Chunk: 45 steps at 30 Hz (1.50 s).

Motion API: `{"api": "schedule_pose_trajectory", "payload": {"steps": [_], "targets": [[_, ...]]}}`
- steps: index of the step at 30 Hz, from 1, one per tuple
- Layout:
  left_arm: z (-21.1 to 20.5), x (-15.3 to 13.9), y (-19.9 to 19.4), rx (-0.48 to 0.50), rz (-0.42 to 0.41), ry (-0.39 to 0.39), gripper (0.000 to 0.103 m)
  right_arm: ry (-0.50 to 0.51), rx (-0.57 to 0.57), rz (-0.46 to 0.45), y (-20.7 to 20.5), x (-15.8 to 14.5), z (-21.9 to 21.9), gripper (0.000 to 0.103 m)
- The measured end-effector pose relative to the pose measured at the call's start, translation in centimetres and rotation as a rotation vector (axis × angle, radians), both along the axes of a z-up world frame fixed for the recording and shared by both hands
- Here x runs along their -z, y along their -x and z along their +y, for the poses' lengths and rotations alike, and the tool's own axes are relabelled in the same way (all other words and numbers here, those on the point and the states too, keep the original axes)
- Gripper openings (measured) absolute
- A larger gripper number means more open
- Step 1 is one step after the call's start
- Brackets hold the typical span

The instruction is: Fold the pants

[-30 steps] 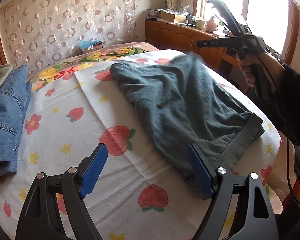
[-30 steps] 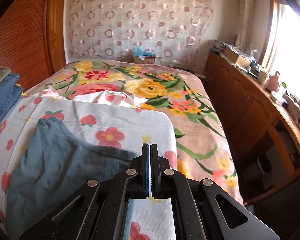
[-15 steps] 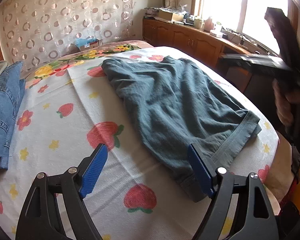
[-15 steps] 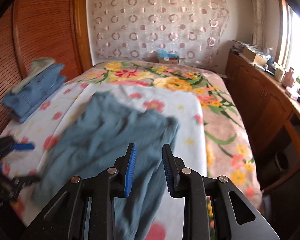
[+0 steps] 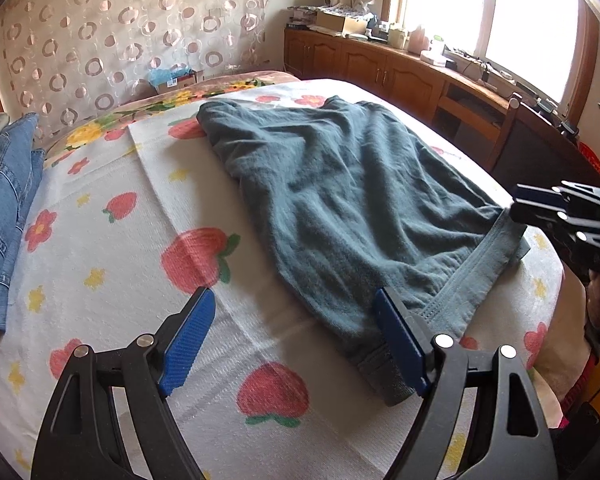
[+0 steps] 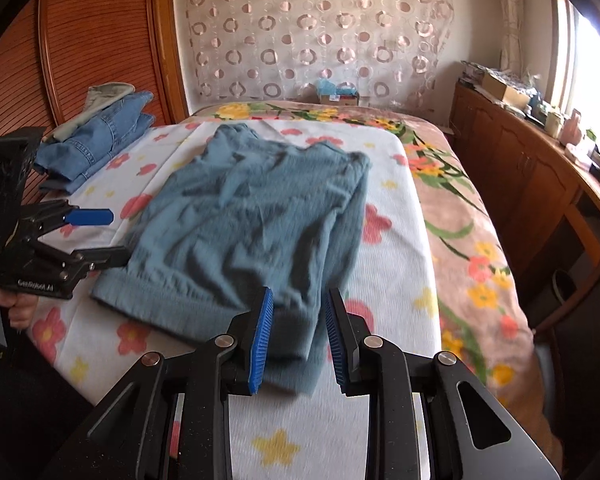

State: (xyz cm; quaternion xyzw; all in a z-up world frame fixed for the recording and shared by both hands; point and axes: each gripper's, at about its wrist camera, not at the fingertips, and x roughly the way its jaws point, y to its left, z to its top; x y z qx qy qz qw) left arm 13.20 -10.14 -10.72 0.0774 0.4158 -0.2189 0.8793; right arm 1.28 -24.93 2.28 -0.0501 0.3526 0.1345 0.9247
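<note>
Since the earlier frame, my right gripper (image 6: 296, 336) has released the teal cotton pants (image 6: 252, 220); its jaws have just been opening, nothing gripped. Pants lie folded on the strawberry-print bed (image 5: 112, 264). Left gripper (image 5: 296, 344) jaws stand wide, empty. Further folds remain.

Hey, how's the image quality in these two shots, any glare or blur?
Left wrist view: the window is blown out white, the green pants are sharp, and edges bow from the fisheye lens. Right wrist view: the pants look slightly smeared, with window glare at the right edge.
</note>
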Motion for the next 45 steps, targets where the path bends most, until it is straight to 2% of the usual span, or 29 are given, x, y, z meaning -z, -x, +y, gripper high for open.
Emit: {"api": "schedule_pose_trajectory", "payload": {"steps": [4, 10, 18, 20, 22, 28, 36, 42, 45], "targets": [[-0.2, 0.6, -0.3, -0.003, 0.025, -0.005, 0.083, -0.001, -0.003, 0.014, -0.3, 0.3, 0.1, 0.028], [-0.3, 0.8, -0.2, -0.001, 0.005, -0.017, 0.085, -0.009, -0.010, 0.013, -0.5, 0.3, -0.1, 0.027], [-0.3, 0.8, -0.1, -0.001, -0.001, -0.015, 0.085, -0.008, -0.004, 0.010, -0.7, 0.9, 0.3, 0.017], [-0.3, 0.8, -0.2, 0.000, -0.001, -0.015, 0.085, 0.000, -0.012, 0.011, -0.7, 1.0, 0.5, 0.008], [-0.3, 0.8, -0.1, 0.000, -0.001, -0.014, 0.085, -0.010, -0.035, 0.015, -0.5, 0.9, 0.7, 0.005], [-0.3, 0.8, -0.1, 0.000, -0.001, -0.013, 0.085, -0.009, -0.058, -0.013, 0.9, -0.7, 0.6, 0.004], [-0.3, 0.8, -0.1, 0.000, -0.001, -0.014, 0.085, 0.003, -0.041, 0.037, 1.3, 1.1, 0.4, 0.004], [-0.3, 0.9, -0.1, 0.000, -0.001, -0.014, 0.085, -0.062, -0.010, 0.042, 0.7, 0.5, -0.3, 0.005], [-0.3, 0.9, -0.1, -0.001, -0.001, -0.014, 0.085, -0.059, 0.003, 0.026, 0.7, 0.3, -0.2, 0.009]]}}
